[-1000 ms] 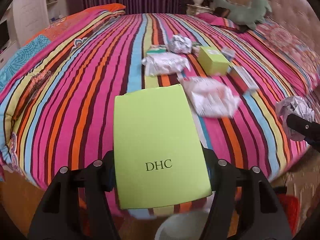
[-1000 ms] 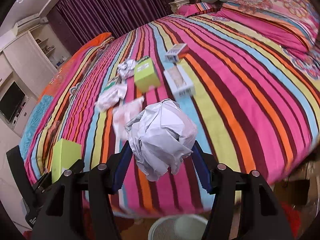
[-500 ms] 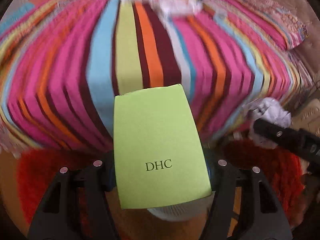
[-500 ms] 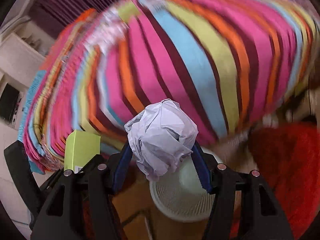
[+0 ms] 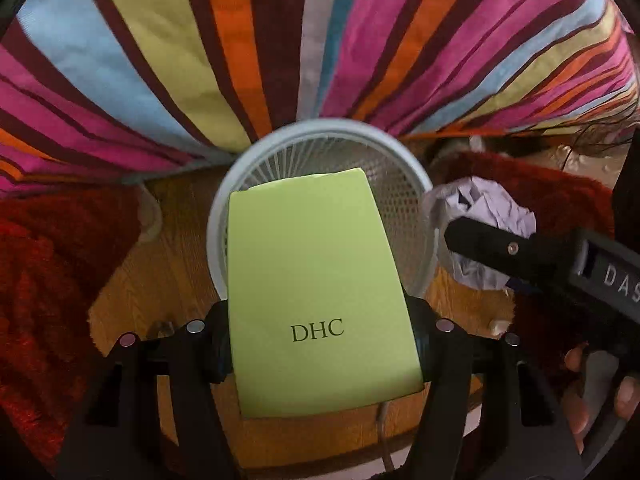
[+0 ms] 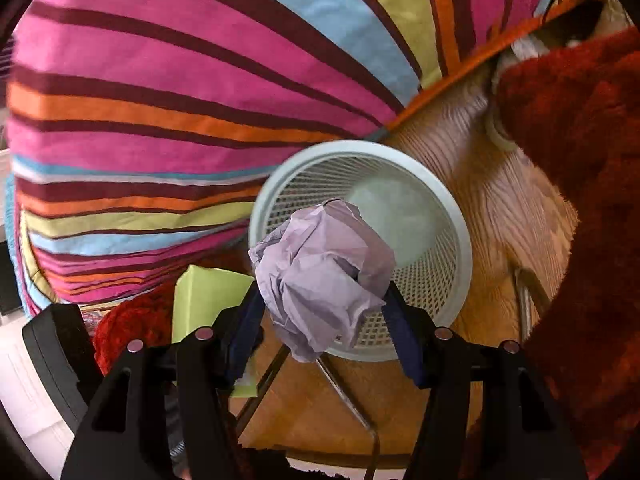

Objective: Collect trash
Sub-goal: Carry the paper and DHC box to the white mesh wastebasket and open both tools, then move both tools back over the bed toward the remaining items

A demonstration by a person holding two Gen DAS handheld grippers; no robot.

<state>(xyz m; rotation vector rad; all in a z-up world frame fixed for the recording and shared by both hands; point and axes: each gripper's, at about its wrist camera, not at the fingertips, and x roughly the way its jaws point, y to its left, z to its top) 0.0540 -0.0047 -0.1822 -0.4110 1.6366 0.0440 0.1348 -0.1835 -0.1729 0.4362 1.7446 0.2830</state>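
My left gripper [image 5: 320,344] is shut on a lime green box [image 5: 316,280] marked DHC, held above a white mesh wastebasket [image 5: 404,164] that stands on the wooden floor. My right gripper [image 6: 324,320] is shut on a crumpled ball of white paper [image 6: 320,276], held over the near rim of the same wastebasket [image 6: 452,208]. In the left wrist view the paper ball [image 5: 488,216] and the right gripper's black finger show just right of the basket. In the right wrist view the green box [image 6: 204,300] shows at lower left. The basket's bottom looks bare.
The bed's striped cover [image 5: 168,48] hangs down just behind the basket. Red shaggy rugs [image 5: 44,264] lie on the wooden floor [image 6: 492,216] to either side. Thin metal legs [image 6: 344,392] stand on the floor in front of the basket. A hand [image 5: 600,392] grips the right tool.
Both grippers have tipped downward and sunk from over the bed to the basket on the floor. The box and the paper ball stay clamped as before.
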